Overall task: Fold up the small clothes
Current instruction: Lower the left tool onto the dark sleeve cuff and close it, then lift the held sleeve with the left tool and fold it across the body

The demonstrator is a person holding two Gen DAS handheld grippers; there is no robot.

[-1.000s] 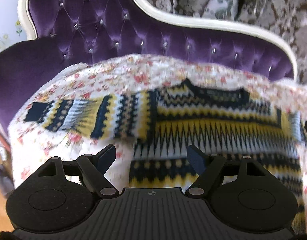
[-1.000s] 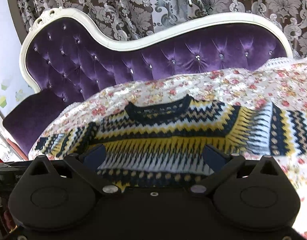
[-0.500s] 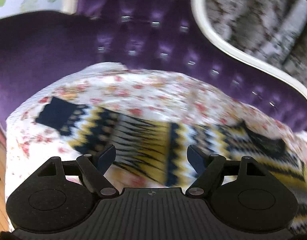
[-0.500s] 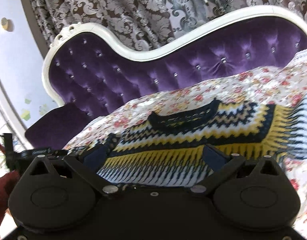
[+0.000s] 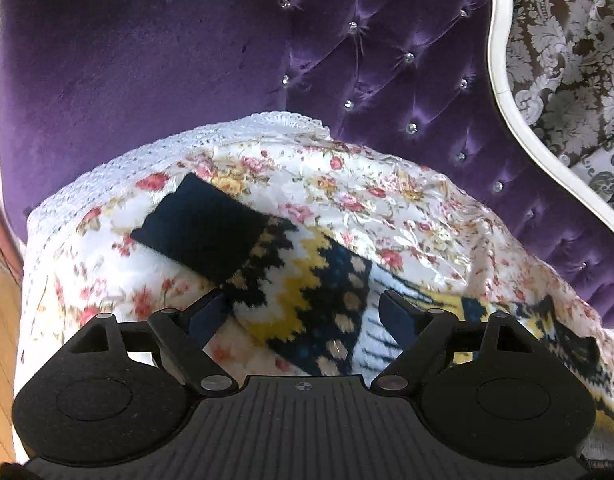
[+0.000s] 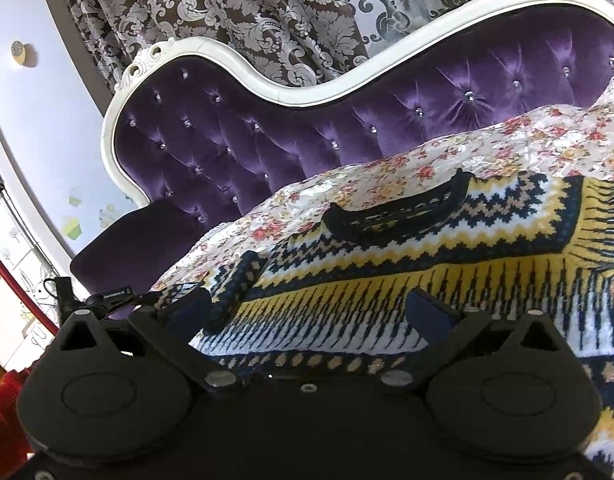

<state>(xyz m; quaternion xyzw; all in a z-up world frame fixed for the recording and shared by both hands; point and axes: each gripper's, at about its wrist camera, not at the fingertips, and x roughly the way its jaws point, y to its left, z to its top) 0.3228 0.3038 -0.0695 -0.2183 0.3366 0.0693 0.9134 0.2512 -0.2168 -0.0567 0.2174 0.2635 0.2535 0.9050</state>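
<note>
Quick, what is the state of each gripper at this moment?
Left gripper: open, jaws just opening wider, over the sweater sleeve, not pressing it.
Right gripper: open, holding nothing, above the sweater.

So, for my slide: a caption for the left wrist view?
Open left gripper above the patterned sweater's sleeve, spread on a floral blanket.

One patterned knit sweater (image 6: 407, 264) lies spread on one floral bedspread (image 5: 347, 196), which covers one purple tufted sofa (image 6: 267, 136). One sleeve cuff (image 5: 203, 226) shows in the left wrist view, one dark neckline (image 6: 399, 216) in the right. Two grippers: left gripper (image 5: 303, 312), right gripper (image 6: 307, 312). One damask curtain (image 6: 267, 12) hangs behind
</note>
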